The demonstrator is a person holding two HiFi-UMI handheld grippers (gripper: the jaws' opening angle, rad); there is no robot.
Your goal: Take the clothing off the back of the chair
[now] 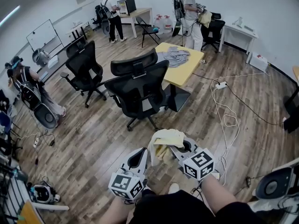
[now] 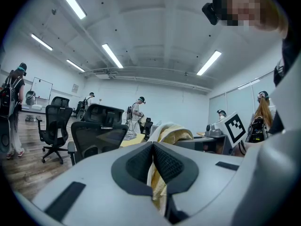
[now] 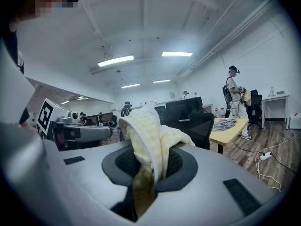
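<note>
Pinching one yellow cloth (image 1: 164,141) between them, both hand-held grippers are held side by side low in the head view, at 6 o'clock from the chair (image 1: 140,85). The left hand-held gripper (image 1: 140,155) is seen at about 7 o'clock of the cloth and the right hand-held gripper (image 1: 183,147) at about 4 o'clock, with their marker cubes turned toward the camera. Both are pointed forward, nearly level, and angled slightly inward so that their tips meet at the cloth. The left forearm (image 1: 117,213) and the right forearm (image 1: 218,194) are seen rising from the bottom edge, each leading into its gripper. The hands themselves are hidden under the gripper bodies.

In the left gripper view the jaws are pressed together on a fold of the cloth (image 2: 175,132), which is bunched above the pads and hangs down through the gap. In the right gripper view the jaws are clamped on a thicker bundle of the cloth (image 3: 146,128), which is draped over the top of the pads.

The cloth is held well apart from the chair, above the wooden floor (image 1: 93,143). Past the chair, at 1 o'clock, a yellow worktop (image 1: 187,73) is seen with a grey garment (image 1: 175,56) lying on it.
</note>
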